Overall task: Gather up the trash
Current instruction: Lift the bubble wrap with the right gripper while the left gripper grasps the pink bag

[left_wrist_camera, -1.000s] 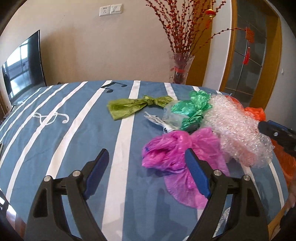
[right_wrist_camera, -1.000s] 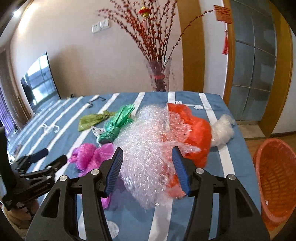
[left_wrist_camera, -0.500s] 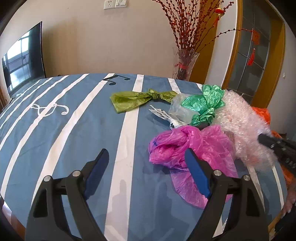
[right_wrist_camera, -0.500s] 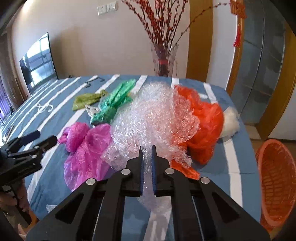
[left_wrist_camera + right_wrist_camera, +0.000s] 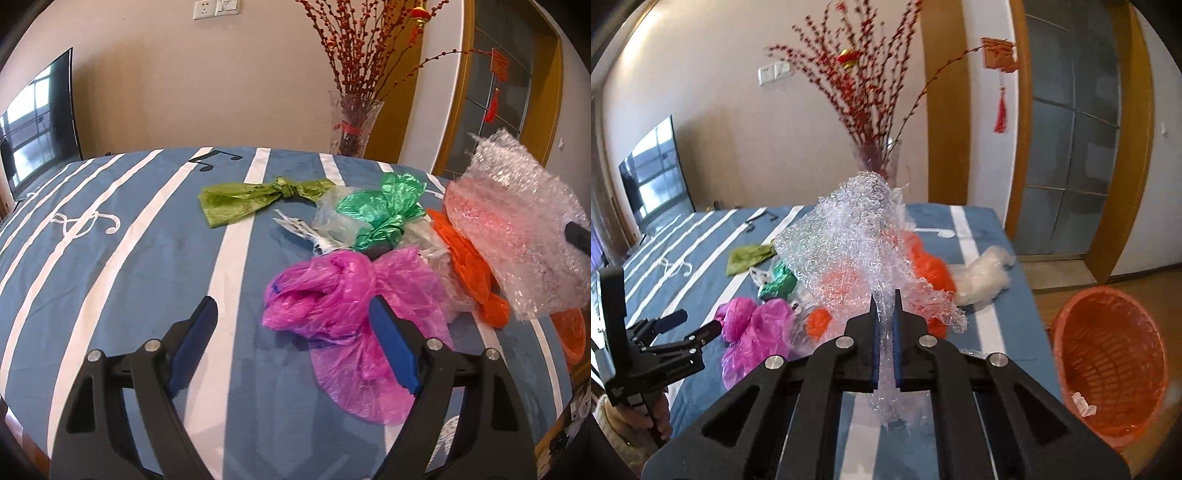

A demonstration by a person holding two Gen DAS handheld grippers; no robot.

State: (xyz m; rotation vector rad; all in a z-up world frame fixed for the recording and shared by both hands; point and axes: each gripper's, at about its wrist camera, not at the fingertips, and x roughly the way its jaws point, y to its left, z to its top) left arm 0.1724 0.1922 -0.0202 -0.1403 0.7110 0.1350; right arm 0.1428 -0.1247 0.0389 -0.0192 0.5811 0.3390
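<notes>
My right gripper is shut on a sheet of clear bubble wrap and holds it lifted above the table; the wrap also shows at the right of the left wrist view. My left gripper is open and empty, low over the table, with its right finger against a pink plastic bag. On the blue striped tablecloth lie a green foil bag, an olive-green knotted bag, an orange bag and a white bag.
An orange trash basket stands on the floor to the right of the table. A glass vase with red branches stands behind the table's far edge. A TV is at the left wall.
My right gripper shut on the bubble wrap and lifted it off the pile, uncovering the orange bag. My left gripper moved a little closer to the pink bag.
</notes>
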